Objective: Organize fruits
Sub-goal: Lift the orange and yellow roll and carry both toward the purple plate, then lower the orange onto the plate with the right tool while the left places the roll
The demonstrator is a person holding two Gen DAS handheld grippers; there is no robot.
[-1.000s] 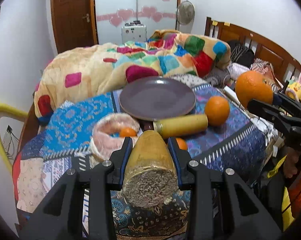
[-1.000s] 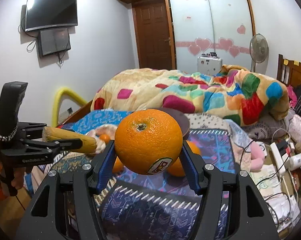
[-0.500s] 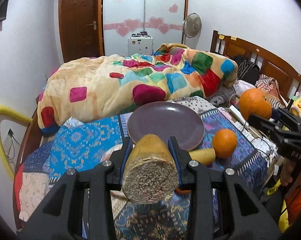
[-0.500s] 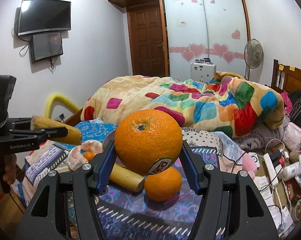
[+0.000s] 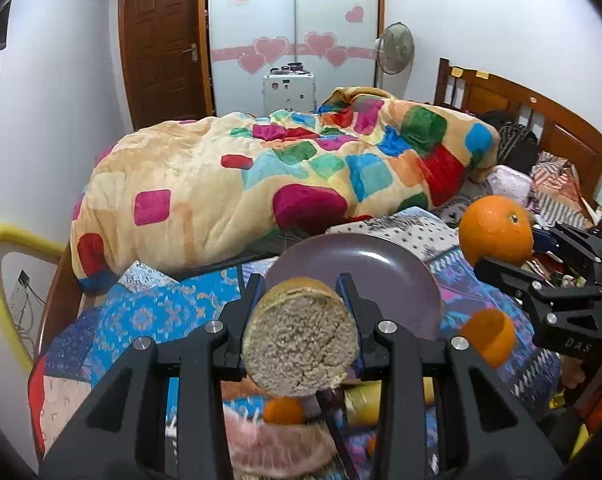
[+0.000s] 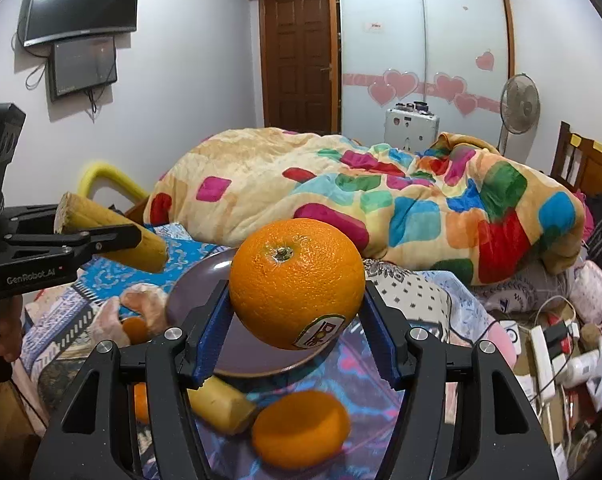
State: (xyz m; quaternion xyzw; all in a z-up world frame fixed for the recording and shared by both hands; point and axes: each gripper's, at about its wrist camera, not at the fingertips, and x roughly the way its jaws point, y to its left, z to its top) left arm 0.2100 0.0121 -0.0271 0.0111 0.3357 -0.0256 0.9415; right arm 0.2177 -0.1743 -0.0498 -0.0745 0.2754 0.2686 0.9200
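Left wrist view shows your left gripper (image 5: pixel 301 316) with its jaws closed fairly narrow on a cut banana piece (image 5: pixel 301 344), the pale broken end facing the camera and the yellow peel pointing away toward the purple plate (image 5: pixel 381 268). That plate lies on the blue patterned cloth (image 5: pixel 149 312) spread over the foot of the bed, in front of the heaped multicoloured quilt (image 5: pixel 301 168).

Your right gripper (image 6: pixel 295 312) has its jaws about halfway apart and pressed on both sides of a large orange (image 6: pixel 297 280), stem end up, with a sticker low on its near side. You hold it in the air above the near rim of the plate. From the left wrist view, the same orange sits at the right, higher than the plate.

On the cloth below your right gripper lie another banana piece (image 6: pixel 221 404) and, just beside it, a smaller orange (image 6: pixel 301 428), blurred. To the left of the plate, a pinkish fuzzy holder (image 6: pixel 113 316) has a small orange fruit (image 6: pixel 135 328) in it. You can also see your hand (image 6: pixel 7 340) on the left gripper's handle at the edge of the right wrist view.
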